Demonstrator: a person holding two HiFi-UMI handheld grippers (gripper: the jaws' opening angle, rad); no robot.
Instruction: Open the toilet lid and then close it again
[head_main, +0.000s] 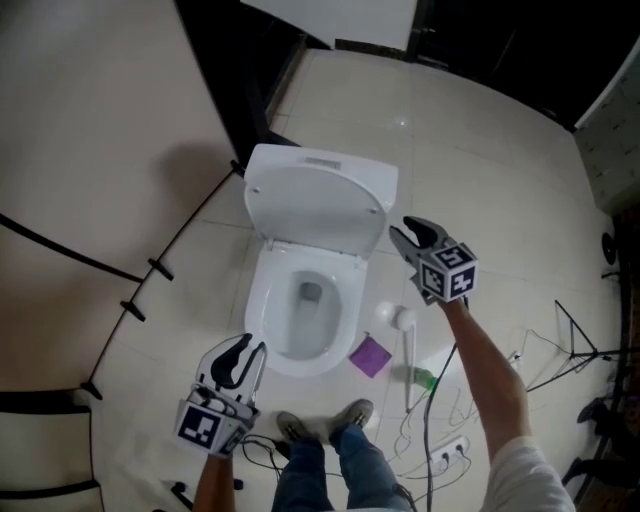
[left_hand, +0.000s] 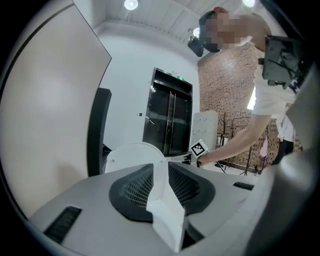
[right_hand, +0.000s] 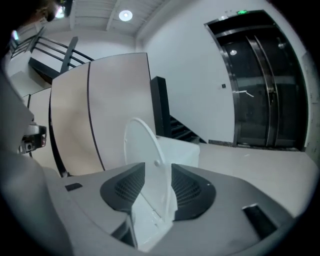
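One toilet lid (head_main: 318, 200) stands raised, leaning back at 12 o'clock from the single open bowl (head_main: 262, 330). There are two grippers. The right gripper (head_main: 402, 232) is at the lid's 3 o'clock, just beside its edge. Its jaws are well apart, and the lid's thin edge shows in the gap, unpinched. The left gripper (head_main: 252, 347) hangs at the bowl's 7 o'clock, its jaws a narrow gap apart with nothing between them.

The floor (head_main: 480, 170) is pale glossy tile. A curved beige wall (head_main: 90, 130) fills 9 o'clock, and dark doors (right_hand: 260, 85) stand beyond.

At the bowl's 4 o'clock lie one purple square (head_main: 370, 355), one white brush (head_main: 398, 318) and one green bottle (head_main: 425, 378), with loose cables (head_main: 430, 430) behind. The person's two shoes (head_main: 325, 422) are at 6 o'clock.
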